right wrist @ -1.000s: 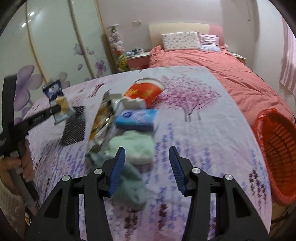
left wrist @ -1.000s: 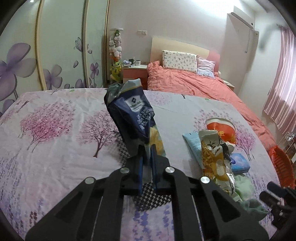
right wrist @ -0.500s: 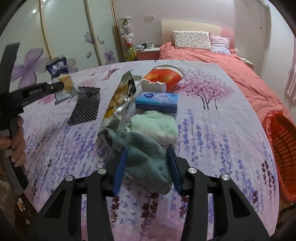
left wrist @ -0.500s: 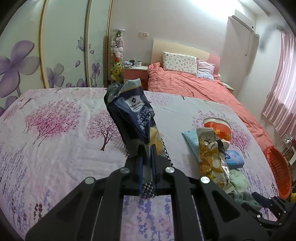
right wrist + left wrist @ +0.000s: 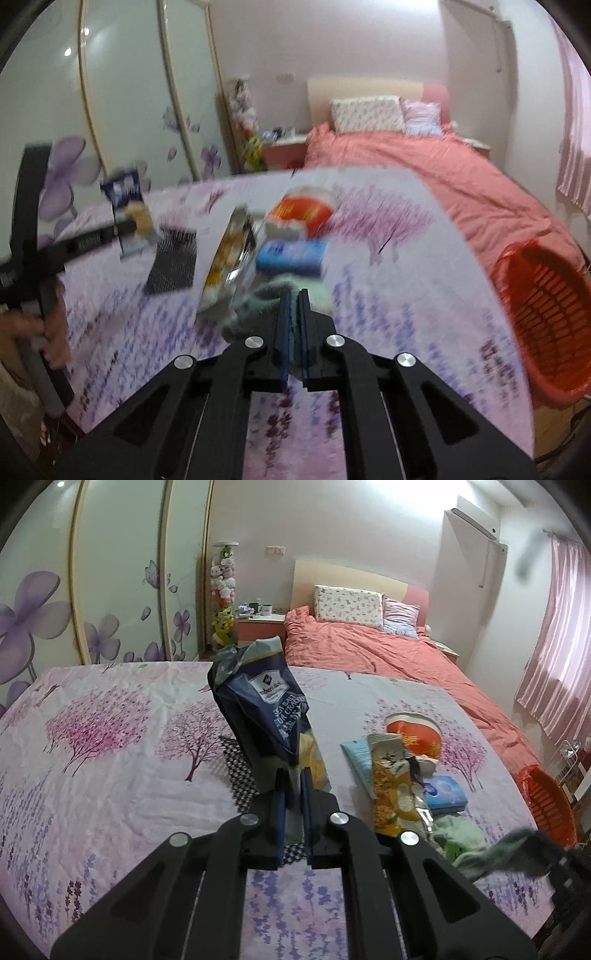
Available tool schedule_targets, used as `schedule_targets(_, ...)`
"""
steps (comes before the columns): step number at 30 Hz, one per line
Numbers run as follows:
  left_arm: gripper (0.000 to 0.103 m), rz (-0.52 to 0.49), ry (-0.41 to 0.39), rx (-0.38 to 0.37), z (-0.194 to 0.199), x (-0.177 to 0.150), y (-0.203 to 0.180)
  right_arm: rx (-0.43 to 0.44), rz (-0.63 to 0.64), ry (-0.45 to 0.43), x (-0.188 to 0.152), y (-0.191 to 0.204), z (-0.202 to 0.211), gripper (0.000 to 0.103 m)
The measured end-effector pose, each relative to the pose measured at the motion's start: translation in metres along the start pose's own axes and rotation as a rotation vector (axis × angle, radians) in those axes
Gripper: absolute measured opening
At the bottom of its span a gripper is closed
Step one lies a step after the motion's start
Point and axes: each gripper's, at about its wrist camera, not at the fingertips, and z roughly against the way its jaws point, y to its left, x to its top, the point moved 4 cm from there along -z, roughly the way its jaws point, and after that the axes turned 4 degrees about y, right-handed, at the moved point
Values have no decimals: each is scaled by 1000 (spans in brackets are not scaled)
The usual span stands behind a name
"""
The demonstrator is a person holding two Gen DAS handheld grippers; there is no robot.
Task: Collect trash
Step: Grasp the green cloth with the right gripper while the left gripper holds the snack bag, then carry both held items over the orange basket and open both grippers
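My left gripper [image 5: 293, 775] is shut on the lower end of a dark blue cracker bag [image 5: 264, 705], held upright above the flowered bedspread. From the right wrist view the same bag [image 5: 123, 188] hangs at the far left. My right gripper [image 5: 294, 299] has its jaws closing tight on a grey-green cloth [image 5: 255, 306], with the pads pressing it. That cloth [image 5: 517, 853] is lifted at the lower right of the left view. On the spread lie a yellow snack wrapper [image 5: 391, 786], a red noodle cup [image 5: 413, 734] and a blue tissue pack [image 5: 443, 792].
An orange basket [image 5: 546, 295] stands off the right edge of the bedspread. A black mesh mat [image 5: 240, 771] lies under the held bag. A pale green cloth [image 5: 458, 834] lies by the tissue pack. A person's hand [image 5: 48, 332] holds the left gripper's handle.
My right gripper came down over the grey-green cloth, shut on it and rose with it. The left gripper kept the blue bag in about the same place.
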Motion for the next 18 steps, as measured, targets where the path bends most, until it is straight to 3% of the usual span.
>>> schedule_targets(8,9,-41,-13,-35,10,3,-29,-30,-88,-120,26,-37,36,5)
schedule_targets(18,9,-138,-47,-131,30,9,-91,-155,-158,-265,42,-81,73,5)
